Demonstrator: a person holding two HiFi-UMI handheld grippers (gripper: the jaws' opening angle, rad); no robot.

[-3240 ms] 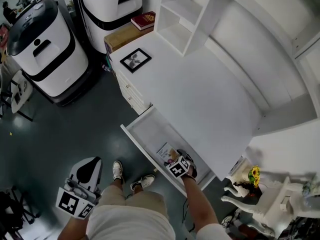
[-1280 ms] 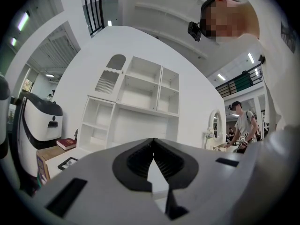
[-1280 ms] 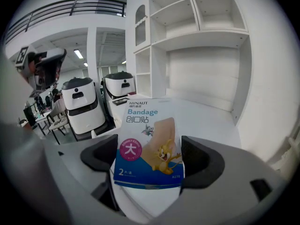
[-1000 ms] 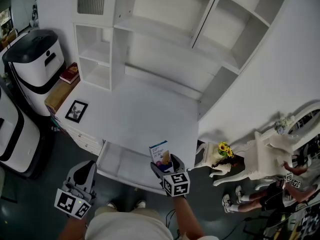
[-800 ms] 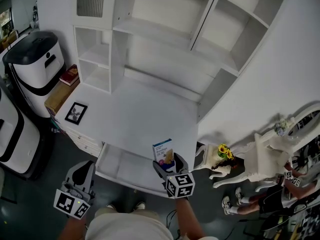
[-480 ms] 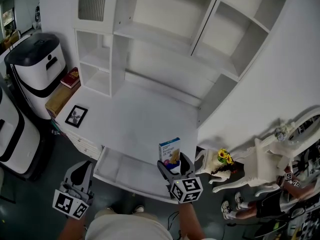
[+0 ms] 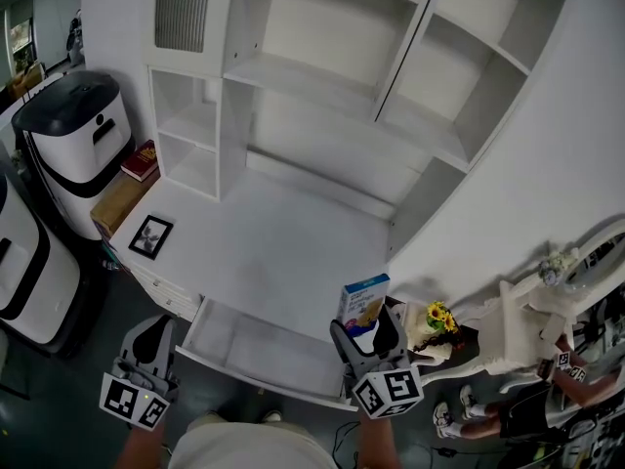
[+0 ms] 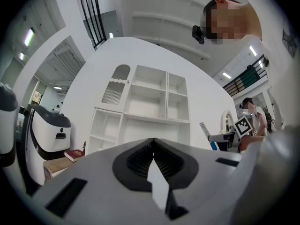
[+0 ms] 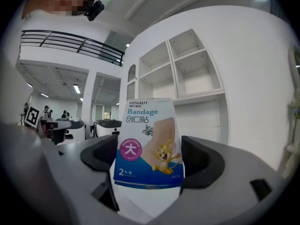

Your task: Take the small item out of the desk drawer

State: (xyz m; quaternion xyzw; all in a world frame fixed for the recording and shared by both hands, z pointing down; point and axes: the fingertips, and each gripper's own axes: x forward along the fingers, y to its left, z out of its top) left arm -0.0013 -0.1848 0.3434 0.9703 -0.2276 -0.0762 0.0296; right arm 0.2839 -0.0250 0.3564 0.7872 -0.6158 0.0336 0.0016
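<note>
- Your right gripper [image 7: 368, 328] points about level, its jaws set wide and pressing on both sides of an upright bandage box [image 7: 362, 300].
- Its marker cube [image 7: 388, 391] sits just behind the jaws, with your forearm [image 7: 379, 445] behind that.
- Your left gripper [image 7: 154, 328] is held well to the left of the right claw, jaws closed together with nothing between them.

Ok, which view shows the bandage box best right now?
The right gripper view: the bandage box stands upright in the jaws of the right gripper, printed front facing the camera. The head view shows it small, from above, near the open drawer. The left gripper view catches only a thin far-off sliver.
</note>
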